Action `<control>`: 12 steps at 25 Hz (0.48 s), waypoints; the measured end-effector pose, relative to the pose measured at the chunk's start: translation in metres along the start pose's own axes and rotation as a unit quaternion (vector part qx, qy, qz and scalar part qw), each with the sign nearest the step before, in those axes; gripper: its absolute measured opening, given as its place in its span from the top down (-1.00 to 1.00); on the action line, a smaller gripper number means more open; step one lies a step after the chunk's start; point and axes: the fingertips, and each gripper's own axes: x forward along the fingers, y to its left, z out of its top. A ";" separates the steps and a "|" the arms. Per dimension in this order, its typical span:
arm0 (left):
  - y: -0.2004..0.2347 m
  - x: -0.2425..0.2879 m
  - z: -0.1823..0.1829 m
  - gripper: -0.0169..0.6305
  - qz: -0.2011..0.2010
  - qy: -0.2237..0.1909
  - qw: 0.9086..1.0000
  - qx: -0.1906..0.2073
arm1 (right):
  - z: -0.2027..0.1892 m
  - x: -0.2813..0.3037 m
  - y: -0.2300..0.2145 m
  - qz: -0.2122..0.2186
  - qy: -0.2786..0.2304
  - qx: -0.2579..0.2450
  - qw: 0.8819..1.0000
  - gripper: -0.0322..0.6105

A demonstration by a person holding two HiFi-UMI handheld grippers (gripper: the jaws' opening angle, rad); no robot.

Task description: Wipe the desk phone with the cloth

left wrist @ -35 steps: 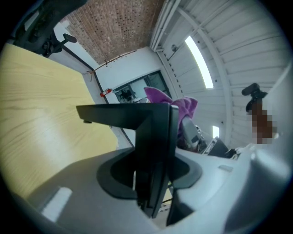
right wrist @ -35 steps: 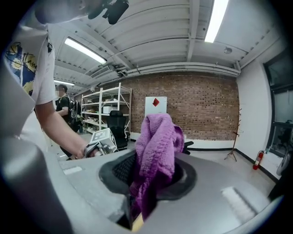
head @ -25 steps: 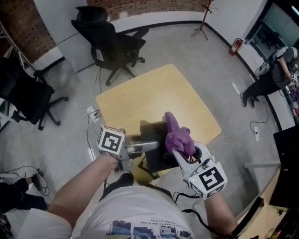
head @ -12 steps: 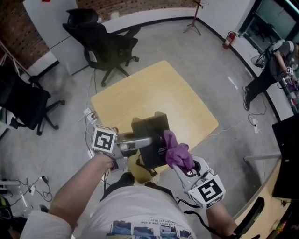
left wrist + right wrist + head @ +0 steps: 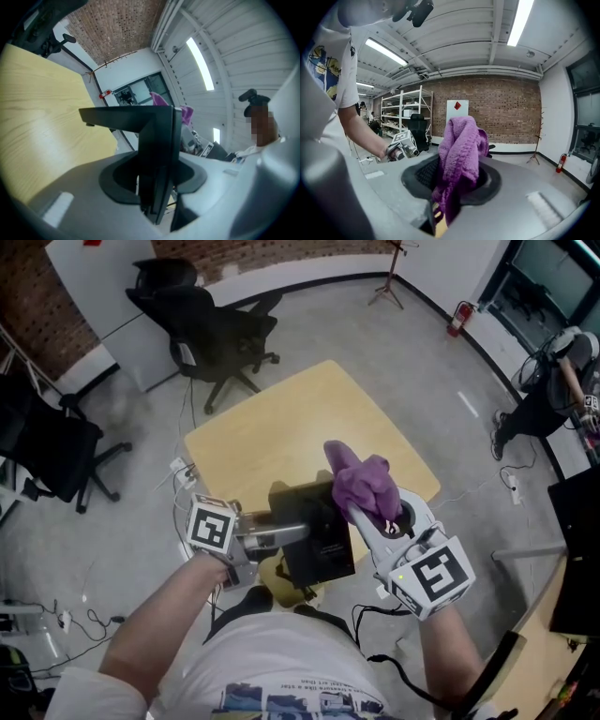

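Left gripper point(image 5: 298, 531) fingers clamp the desk phone point(image 5: 317, 542) mid-frame; right gripper point(image 5: 371, 514), pinching the cloth point(image 5: 361, 479), should sweep flat, firmly.

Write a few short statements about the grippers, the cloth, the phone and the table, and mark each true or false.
1. The right gripper is clamped on a fluffy purple cloth. True.
2. The left gripper is empty. False: its jaws grip the black desk phone.
3. The table top is dark glass. False: it is light wood.
4. Black office chairs stand on the floor beyond the table. True.
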 end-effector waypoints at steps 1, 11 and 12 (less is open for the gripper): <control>-0.001 0.000 -0.001 0.39 -0.001 -0.001 1.000 0.000 | -0.003 0.003 0.001 0.004 0.004 0.003 1.000 0.58; 0.002 -0.013 0.004 0.39 0.004 -0.021 1.000 -0.004 | -0.058 -0.017 0.028 0.023 0.045 0.068 0.996 0.58; 0.002 -0.013 0.005 0.39 0.004 -0.024 1.000 -0.005 | -0.065 -0.021 0.031 0.023 0.049 0.075 0.996 0.58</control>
